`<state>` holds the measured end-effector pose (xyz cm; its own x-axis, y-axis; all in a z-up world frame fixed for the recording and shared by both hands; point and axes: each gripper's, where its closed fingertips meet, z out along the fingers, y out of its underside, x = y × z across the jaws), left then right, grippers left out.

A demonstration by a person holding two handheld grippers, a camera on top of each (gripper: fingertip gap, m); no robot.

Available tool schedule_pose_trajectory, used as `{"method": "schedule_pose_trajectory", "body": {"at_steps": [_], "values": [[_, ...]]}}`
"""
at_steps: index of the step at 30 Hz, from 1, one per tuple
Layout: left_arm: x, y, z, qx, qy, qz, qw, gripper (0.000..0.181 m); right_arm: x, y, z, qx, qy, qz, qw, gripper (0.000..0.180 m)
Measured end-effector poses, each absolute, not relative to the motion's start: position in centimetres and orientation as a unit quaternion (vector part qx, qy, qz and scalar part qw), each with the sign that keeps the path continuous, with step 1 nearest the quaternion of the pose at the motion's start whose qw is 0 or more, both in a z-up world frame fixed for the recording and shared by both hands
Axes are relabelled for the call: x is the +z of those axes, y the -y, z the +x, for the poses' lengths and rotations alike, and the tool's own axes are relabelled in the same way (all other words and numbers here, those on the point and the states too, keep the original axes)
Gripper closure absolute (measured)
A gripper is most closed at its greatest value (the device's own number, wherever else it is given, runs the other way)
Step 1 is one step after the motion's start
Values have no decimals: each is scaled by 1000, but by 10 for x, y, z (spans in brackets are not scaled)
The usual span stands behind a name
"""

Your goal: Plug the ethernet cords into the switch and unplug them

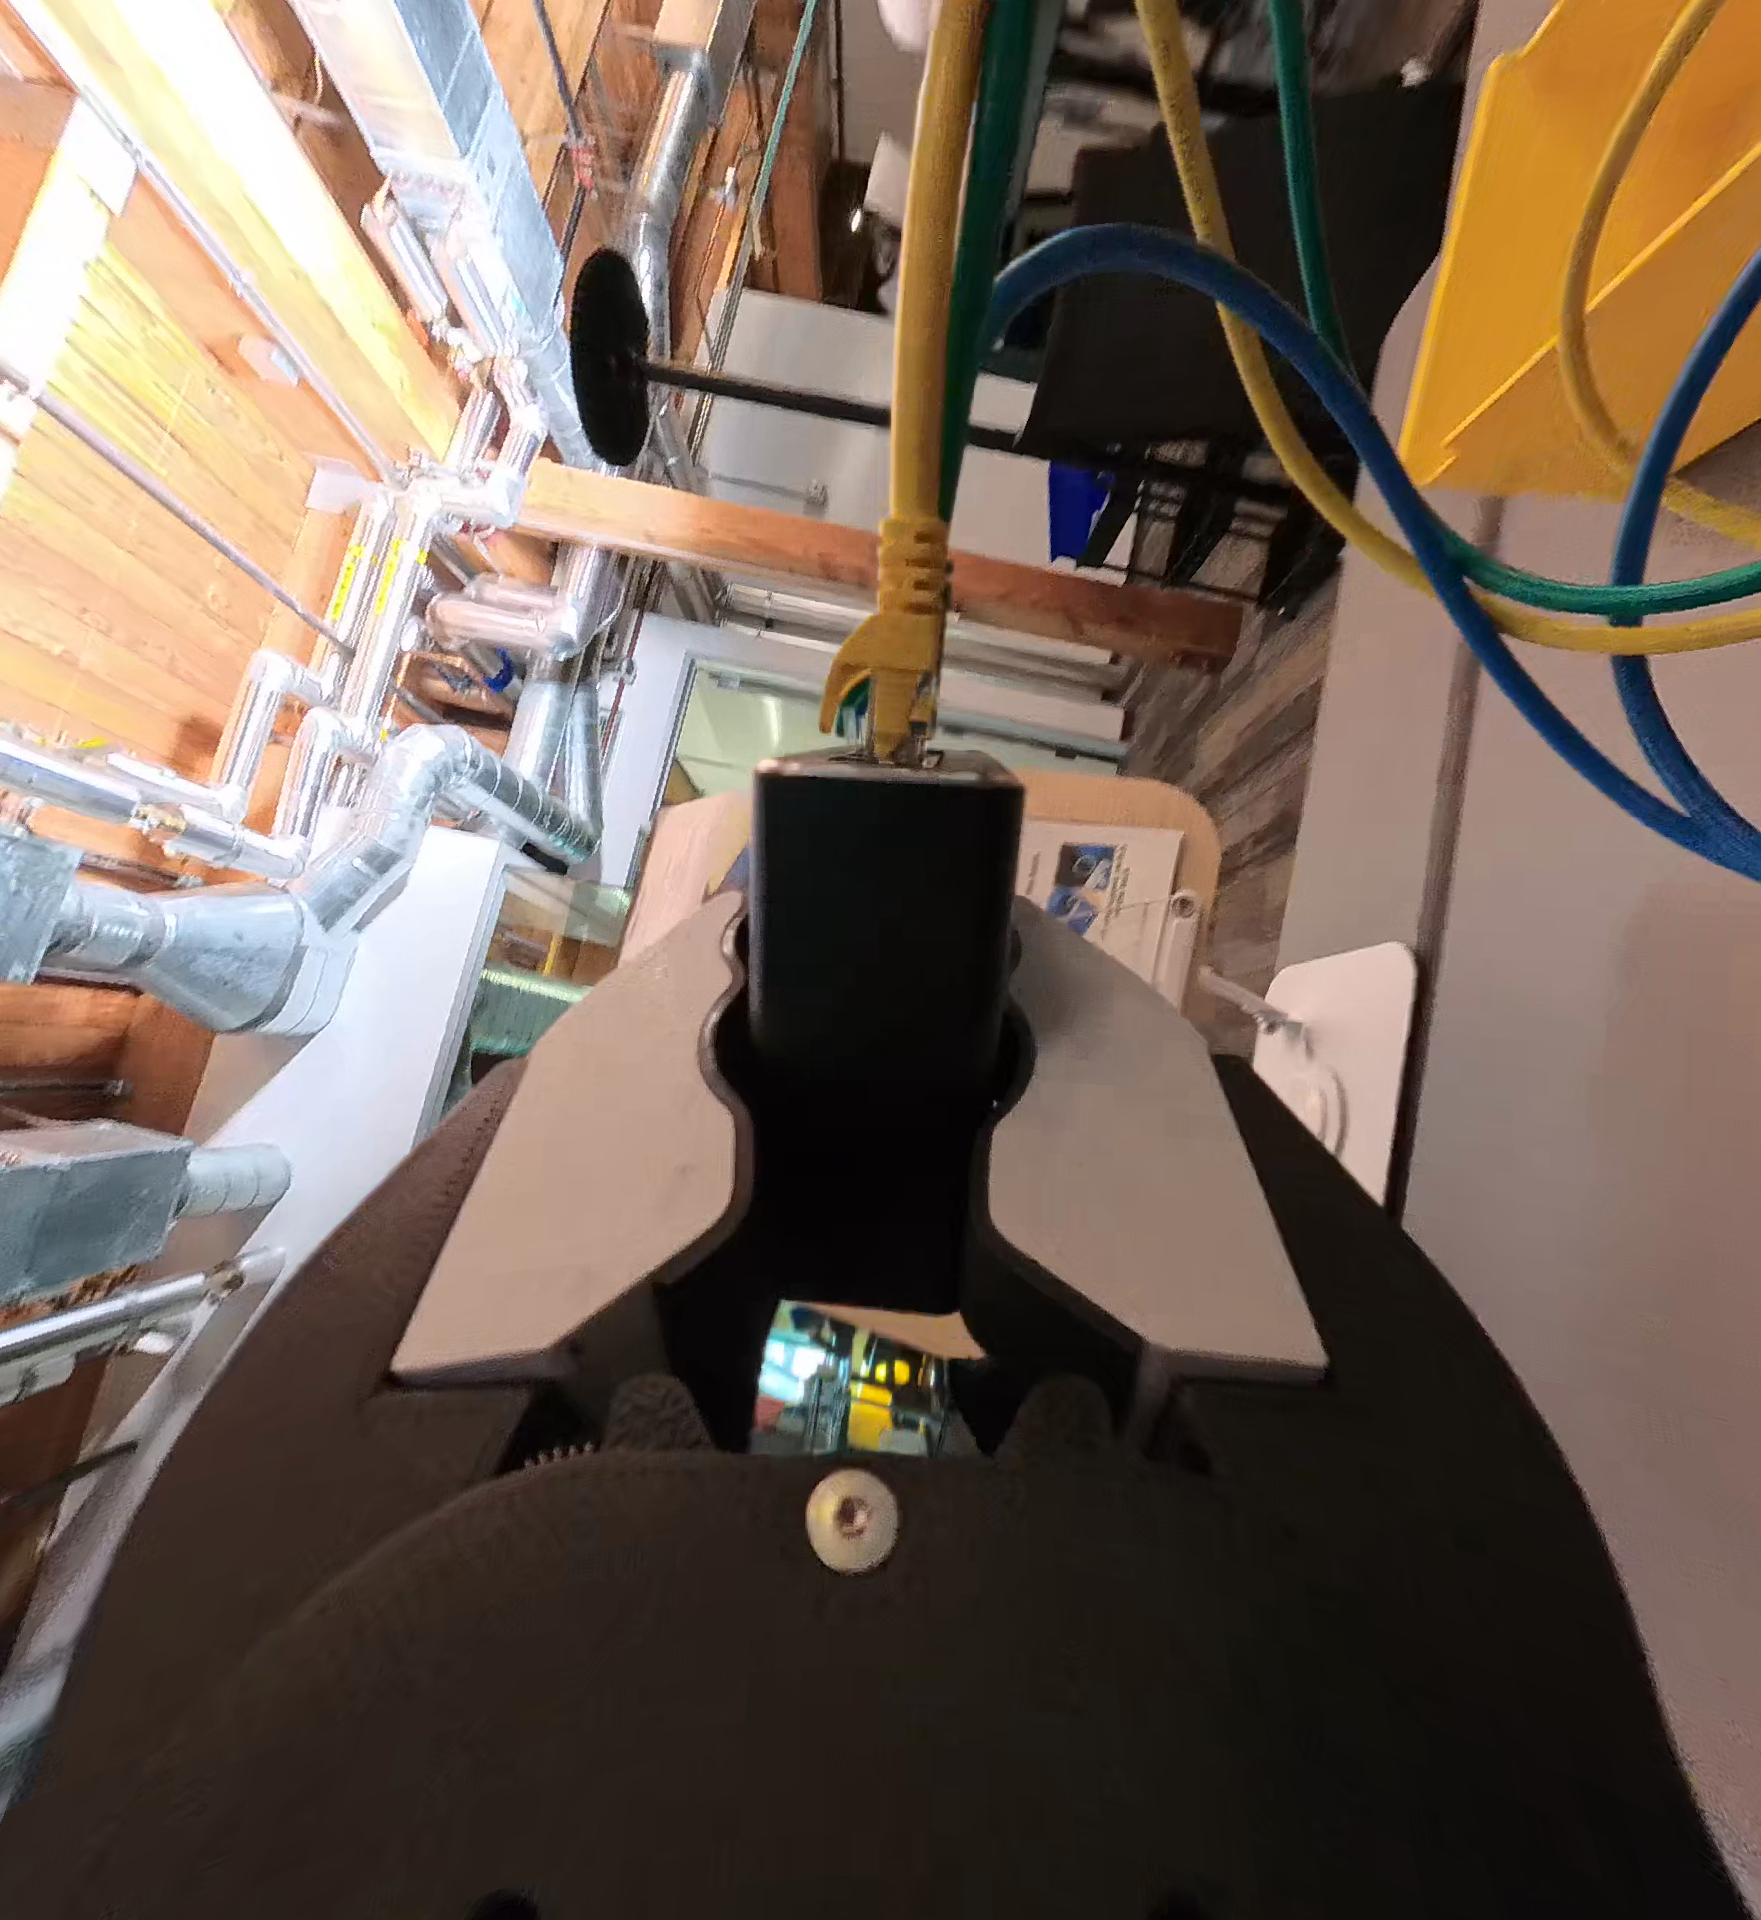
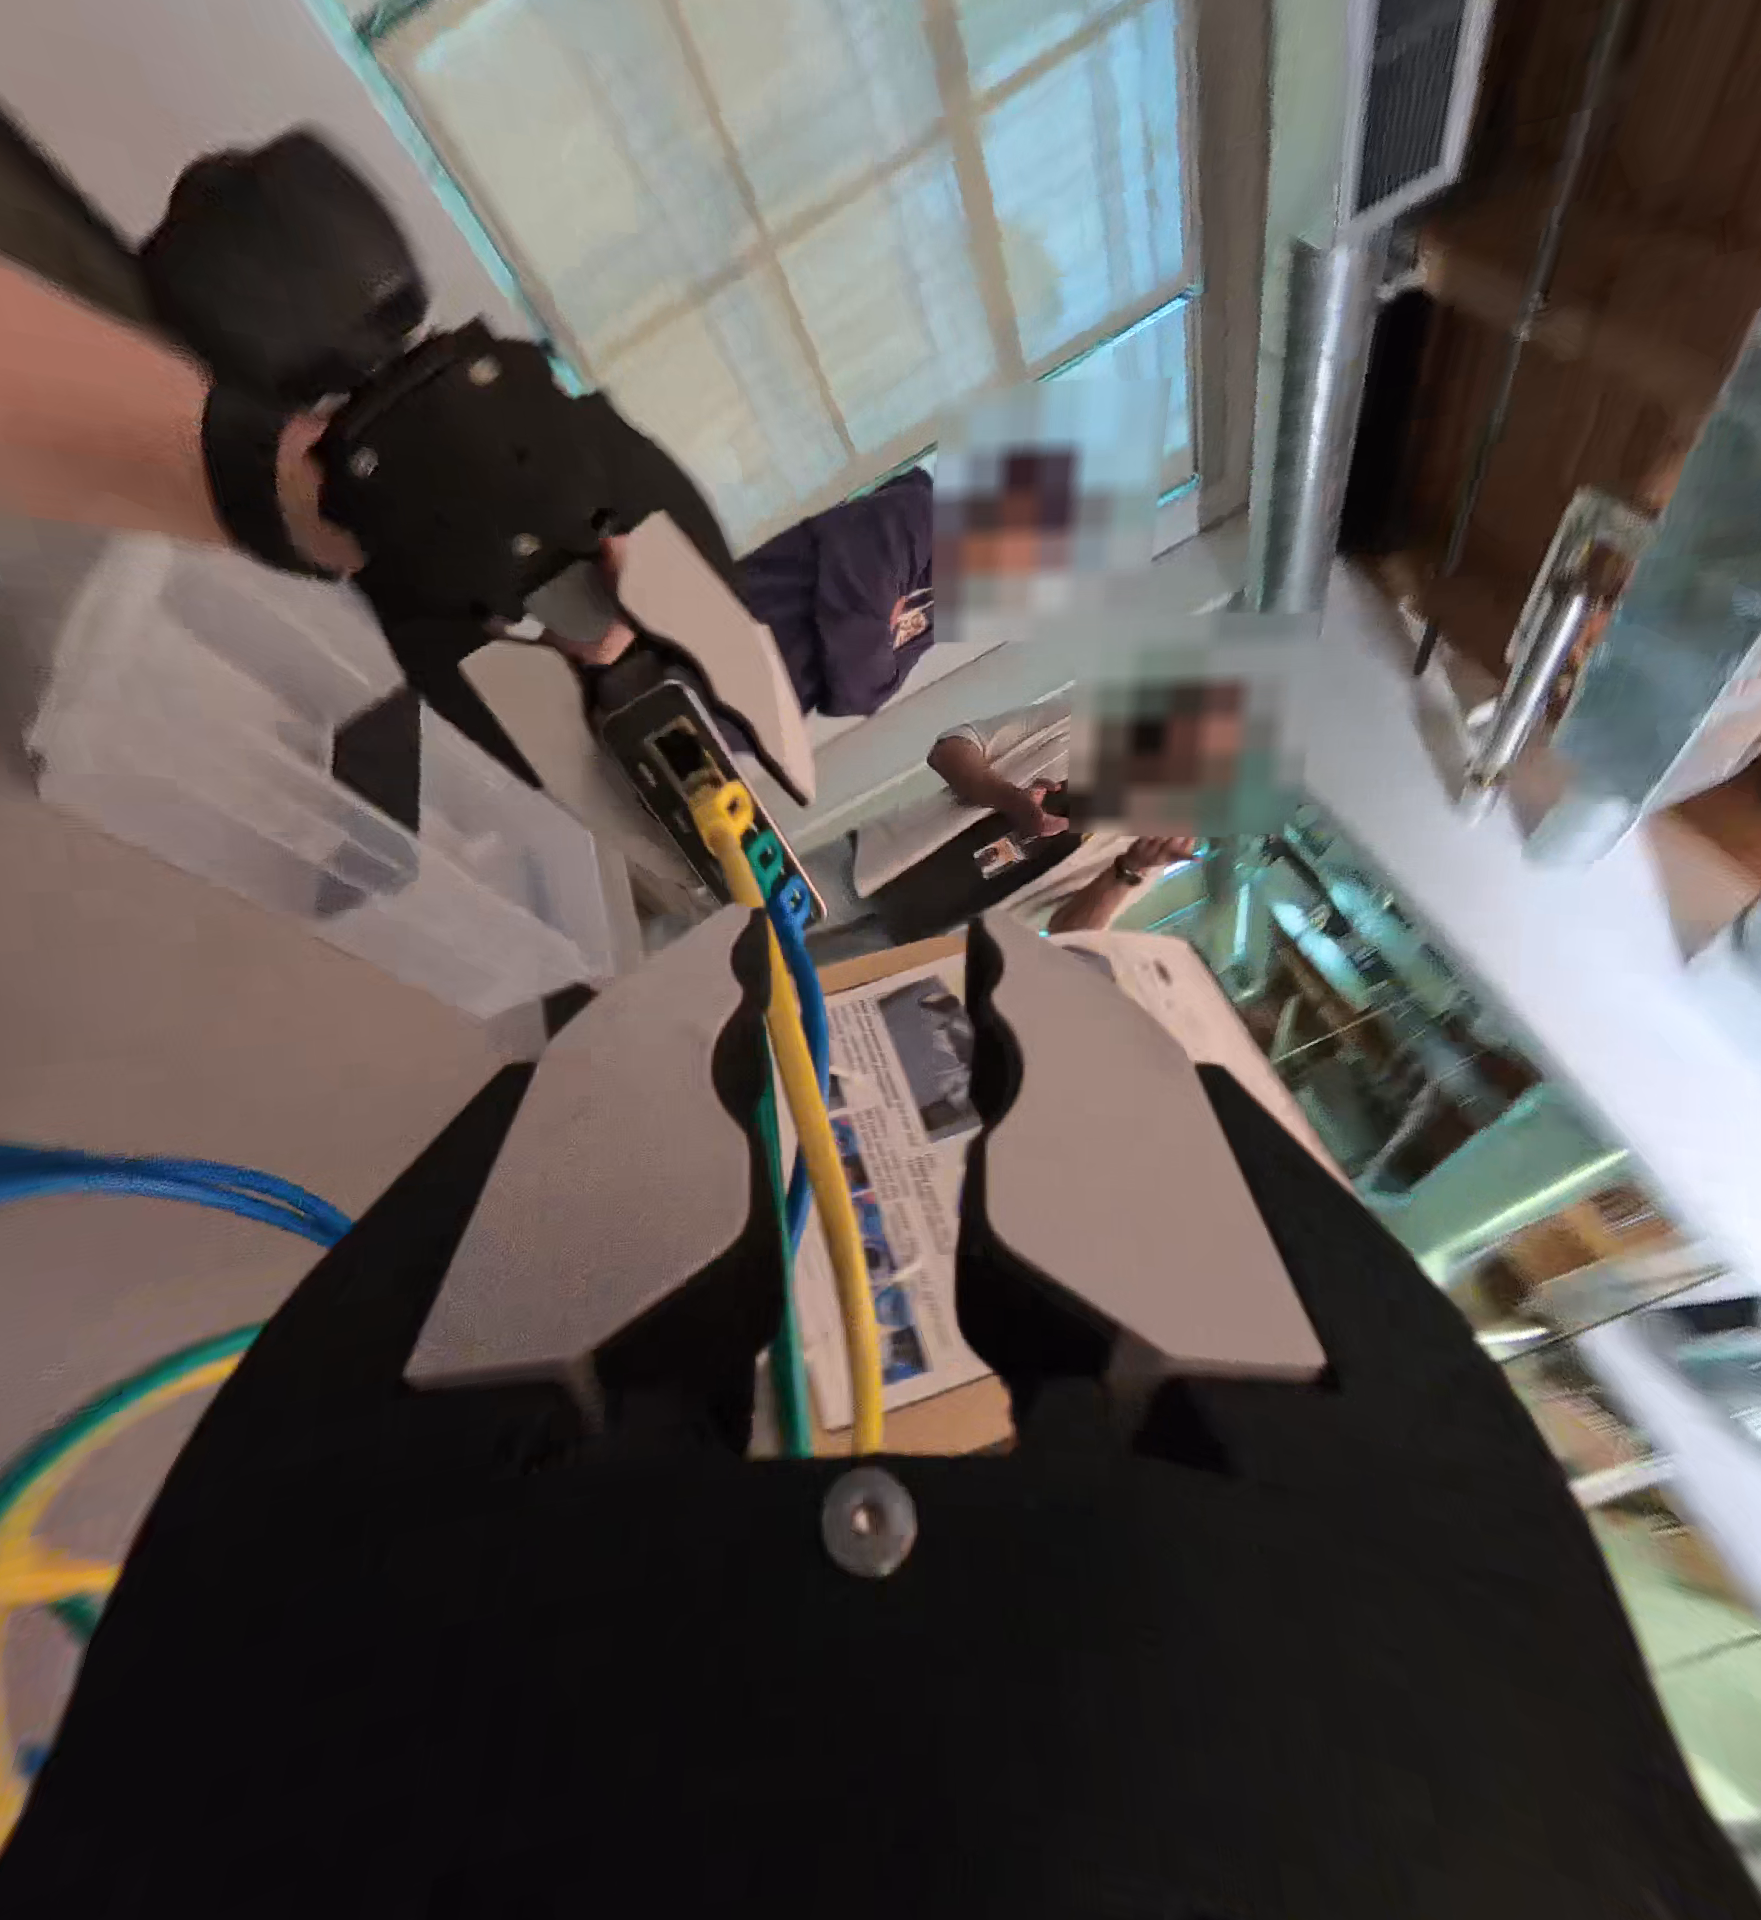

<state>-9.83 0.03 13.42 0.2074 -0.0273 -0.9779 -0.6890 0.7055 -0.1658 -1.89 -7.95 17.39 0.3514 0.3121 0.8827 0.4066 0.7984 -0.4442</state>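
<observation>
In the left wrist view, the left gripper (image 1: 881, 935) pinches the black switch (image 1: 881, 914) between its grey fingers (image 1: 637, 1122), held up in the air. A yellow cord (image 1: 923, 312) is plugged into the switch's far face, with a green cord (image 1: 1001, 208) right behind it.

In the right wrist view, the right gripper (image 2: 860, 956) is spread apart, gripping nothing; the yellow, green and blue cord (image 2: 803, 966) pass between its fingers to the switch (image 2: 684, 774), where all three sit plugged in side by side.

A grey table (image 2: 180, 1039) is carrying a clear box (image 2: 232, 727) and looping cords (image 2: 159, 1184), all left of the jaws.
</observation>
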Motion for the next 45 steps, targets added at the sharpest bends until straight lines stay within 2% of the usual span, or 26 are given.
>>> {"method": "schedule_pose_trajectory", "body": {"at_steps": [4,10,14,18,20,22,24,26,29,31,35,37,39,42,45], "values": [[112,11,-82,208,-620,-280,703,141,137,78,-55,-127,646,-316,682,147],[95,9,-78,201,-633,-280,693,141,109,62,-69,-169,677,-354,623,153],[93,10,-79,197,-635,-271,696,141,108,66,-72,-145,679,-362,622,153],[96,17,-77,183,-633,-263,705,141,120,81,-61,-23,659,-406,633,148],[98,22,-77,171,-633,-262,709,142,142,91,-47,102,616,-420,658,140],[100,27,-78,166,-634,-254,711,141,156,97,-34,254,577,-442,638,133],[101,31,-78,164,-638,-248,711,141,155,96,-23,328,565,-450,609,125],[98,34,-77,159,-646,-241,707,141,160,100,-10,365,565,-407,618,126],[100,42,-77,134,-649,-230,712,141,180,89,12,396,507,-384,662,139],[105,52,-75,95,-649,-228,719,141,172,59,16,341,480,-434,682,144],[117,73,-75,17,-646,-219,731,141,129,47,-33,150,587,-397,690,126],[119,78,-76,-13,-645,-220,732,141,119,55,-60,86,620,-353,696,126],[120,82,-76,-42,-647,-222,728,141,115,63,-79,65,633,-327,699,129],[120,89,-76,-83,-652,-220,721,141,115,74,-91,61,638,-296,708,146],[115,89,-75,-123,-663,-244,697,141,112,77,-89,59,656,-302,689,148]]}}
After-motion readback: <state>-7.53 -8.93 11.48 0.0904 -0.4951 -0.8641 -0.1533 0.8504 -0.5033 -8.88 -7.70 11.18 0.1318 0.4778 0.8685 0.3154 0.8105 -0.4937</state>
